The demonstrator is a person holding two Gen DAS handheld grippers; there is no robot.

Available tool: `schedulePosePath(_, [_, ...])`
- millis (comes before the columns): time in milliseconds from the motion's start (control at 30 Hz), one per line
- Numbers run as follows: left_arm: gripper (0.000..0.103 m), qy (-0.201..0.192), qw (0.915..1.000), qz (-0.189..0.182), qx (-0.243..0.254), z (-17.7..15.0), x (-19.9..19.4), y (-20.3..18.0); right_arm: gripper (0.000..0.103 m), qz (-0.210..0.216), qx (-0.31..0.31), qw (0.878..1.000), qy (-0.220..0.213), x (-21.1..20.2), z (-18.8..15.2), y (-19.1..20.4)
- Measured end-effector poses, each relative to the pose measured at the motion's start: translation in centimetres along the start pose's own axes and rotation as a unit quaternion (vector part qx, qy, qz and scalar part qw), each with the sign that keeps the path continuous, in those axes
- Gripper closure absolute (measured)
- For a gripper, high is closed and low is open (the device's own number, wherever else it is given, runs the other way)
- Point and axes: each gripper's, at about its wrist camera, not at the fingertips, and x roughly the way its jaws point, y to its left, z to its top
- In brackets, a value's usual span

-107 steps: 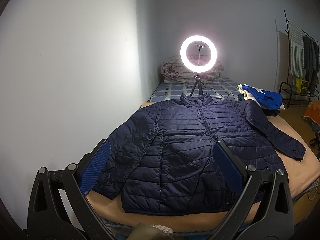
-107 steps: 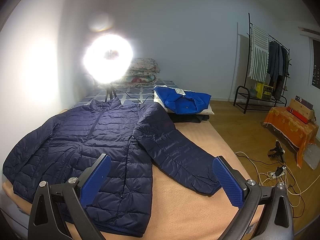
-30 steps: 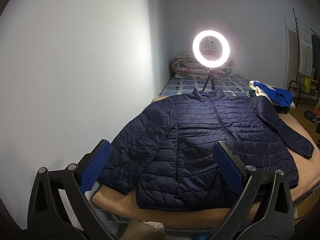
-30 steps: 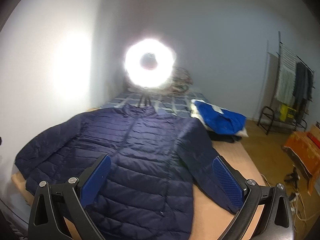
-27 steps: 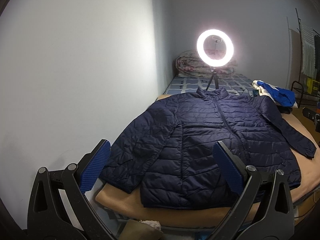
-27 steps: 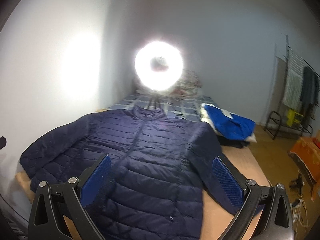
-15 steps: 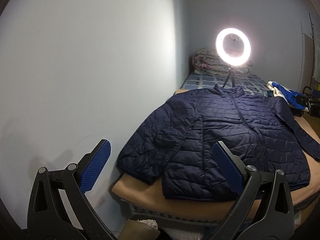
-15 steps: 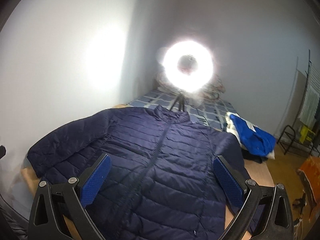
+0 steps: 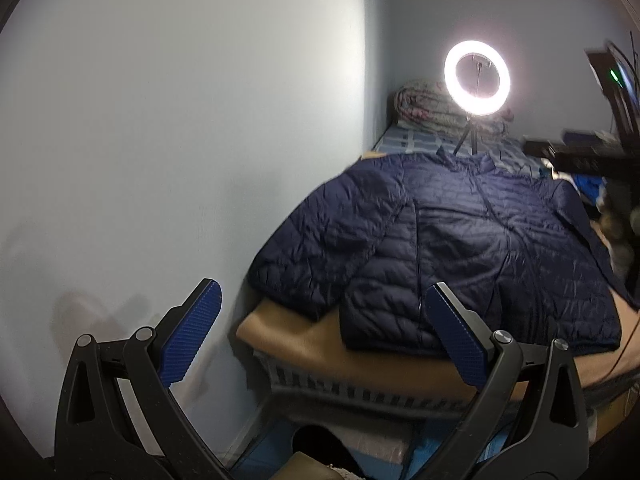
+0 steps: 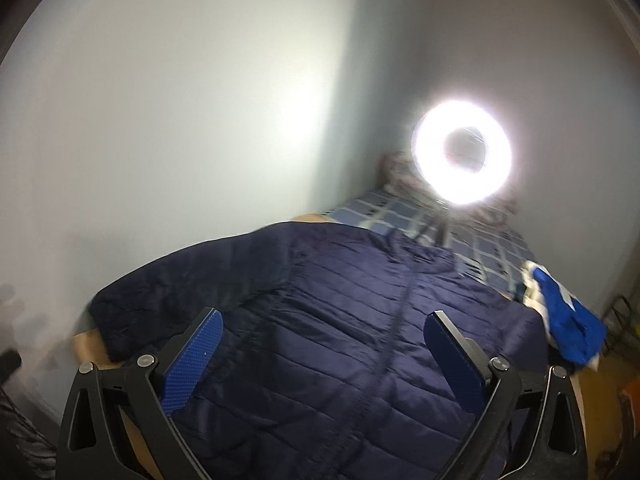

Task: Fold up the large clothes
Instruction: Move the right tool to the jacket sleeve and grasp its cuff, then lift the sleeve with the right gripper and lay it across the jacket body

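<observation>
Jacket (image 9: 472, 248) lay flat ahead of left claw (image 9: 320, 320), beneath right claw (image 10: 320, 344); both claws spread apart, holding nothing.

Home bedroom: bed (image 9: 304, 336), rolled quilt (image 9: 424, 106), ring light (image 9: 477, 77).

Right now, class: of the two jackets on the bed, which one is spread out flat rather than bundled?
The navy quilted jacket lies spread flat, front up and zipped, sleeves out. The bright blue jacket, at the bed's right edge, is bundled in a heap.
</observation>
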Motion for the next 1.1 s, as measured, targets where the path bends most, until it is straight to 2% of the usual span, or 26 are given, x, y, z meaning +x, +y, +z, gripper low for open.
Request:
schedulePosePath(200, [0.000, 0.021, 0.9996, -0.013, -0.011, -1.6, -0.2, 0.6, 0.008, 0.056, -0.035, 0.998, 0.005, 2.2, 1.1, 4.4])
schedulePosePath(300, [0.000, 0.027, 0.9993, -0.021, -0.018, -2.1, -0.6, 0.7, 0.017, 0.108, -0.066, 0.992, 0.016, 3.8, 1.1, 7.0])
schedulePosePath(367, [0.000, 0.030, 0.9991, -0.022, -0.020, -2.5, -0.8, 0.7, 0.018, 0.148, -0.087, 0.985, 0.027, 4.8, 1.0, 9.1])
schedulePosePath(533, [0.000, 0.046, 0.9983, -0.027, -0.023, -3.5, -1.0, 0.6, 0.024, 0.248, -0.127, 0.959, 0.060, 7.4, 0.4, 14.1])
schedulePosePath(633, [0.000, 0.051, 0.9980, -0.029, -0.024, -3.8, -1.2, 0.7, 0.031, 0.308, -0.161, 0.932, 0.100, 9.4, -0.5, 18.1])
schedulePosePath(733, [0.000, 0.051, 0.9980, -0.030, -0.020, -3.8, -1.4, 0.6, 0.038, 0.343, -0.181, 0.910, 0.143, 11.3, -1.7, 21.6])
schedulePosePath(833, [0.000, 0.051, 0.9982, -0.028, -0.017, -3.9, -1.1, 0.7, 0.040, 0.360, -0.193, 0.895, 0.181, 12.9, -3.3, 24.0])
schedulePosePath(967, [0.000, 0.054, 0.9979, -0.030, -0.017, -3.9, -0.7, 0.9, 0.040, 0.370, -0.202, 0.880, 0.218, 15.0, -4.8, 26.1])
schedulePosePath(1100, [0.000, 0.058, 0.9977, -0.032, -0.015, -3.8, -0.2, 0.8, 0.038, 0.353, -0.229, 0.878, 0.229, 16.0, -6.1, 27.5])
